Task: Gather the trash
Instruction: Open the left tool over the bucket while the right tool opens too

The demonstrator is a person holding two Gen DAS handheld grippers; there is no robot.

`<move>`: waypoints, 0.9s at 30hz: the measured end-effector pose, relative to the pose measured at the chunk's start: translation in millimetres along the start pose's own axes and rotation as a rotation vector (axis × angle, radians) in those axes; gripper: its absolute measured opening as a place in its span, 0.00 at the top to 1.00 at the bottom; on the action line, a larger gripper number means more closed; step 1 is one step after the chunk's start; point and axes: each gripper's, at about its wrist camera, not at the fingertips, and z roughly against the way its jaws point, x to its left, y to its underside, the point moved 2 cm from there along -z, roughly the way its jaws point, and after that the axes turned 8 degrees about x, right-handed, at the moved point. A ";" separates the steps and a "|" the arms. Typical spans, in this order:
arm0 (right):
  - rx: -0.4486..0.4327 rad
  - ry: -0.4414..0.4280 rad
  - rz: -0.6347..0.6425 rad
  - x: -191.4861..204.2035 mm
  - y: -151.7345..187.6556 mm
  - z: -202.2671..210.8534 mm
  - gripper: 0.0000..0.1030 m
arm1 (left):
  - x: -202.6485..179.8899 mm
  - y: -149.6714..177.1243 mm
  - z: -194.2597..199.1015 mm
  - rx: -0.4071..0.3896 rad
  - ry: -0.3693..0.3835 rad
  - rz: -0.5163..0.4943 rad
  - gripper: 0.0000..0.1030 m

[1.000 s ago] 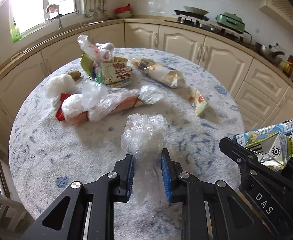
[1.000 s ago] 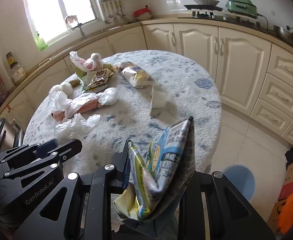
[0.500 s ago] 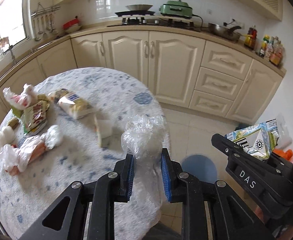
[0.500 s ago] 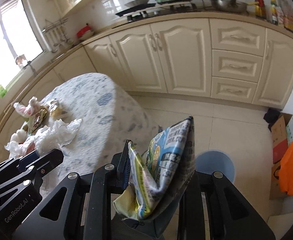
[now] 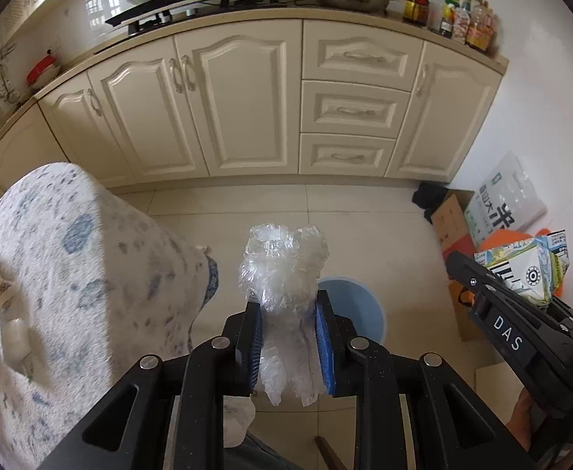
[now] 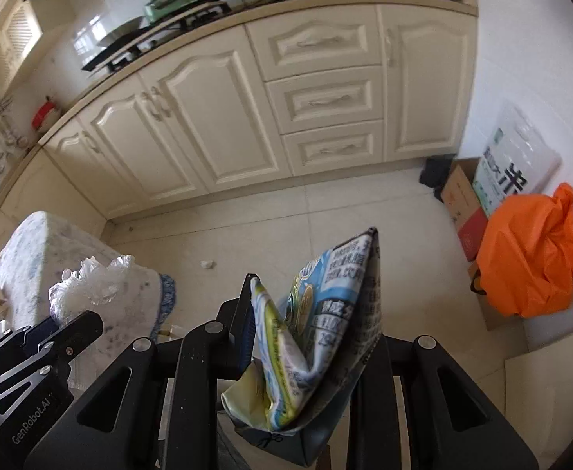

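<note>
Holding one piece of trash in each gripper, we are over the kitchen floor, away from the cloth-covered counter (image 5: 71,274) at the left. Our left gripper (image 5: 288,337) is closed on a wad of clear plastic wrap (image 5: 282,270), pinched low on its bunched stem between the blue pads (image 5: 256,337), with the puffed top standing free above them. Our right gripper (image 6: 310,333) is closed on a crumpled printed snack bag (image 6: 325,313), clamped across its folded lower body while the pointed upper corner sticks up past the fingertips.

Both things look very light and soft. The wrap is thin, springy film that we judge slippery; the bunched stem is the right place to hold it, since a loose edge would slide out. The snack bag seems stiffer and creased, so a grip across the fold should stay firm, though an empty bag can catch air and drift when let go.

A round blue bin (image 5: 361,305) stands on the floor just beyond the left gripper, partly hidden behind the wrap; we cannot tell whether it already holds anything. Releasing low over its mouth should keep such light pieces from floating aside. An orange bag (image 6: 533,254) and a cardboard box (image 6: 462,196) sit far right by the wall.
</note>
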 end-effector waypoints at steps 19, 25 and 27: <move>0.104 0.087 -0.083 -43.2 -0.3 -42.1 0.76 | -28.7 -72.7 -110.2 0.109 0.006 -0.066 0.35; 0.114 0.069 -0.033 -25.4 -3.8 -50.8 0.76 | -18.6 -62.4 -111.0 0.132 -0.017 -0.014 0.35; 0.110 0.064 -0.009 -14.8 -4.1 -51.4 0.76 | -14.6 -60.4 -108.1 0.128 -0.026 0.001 0.35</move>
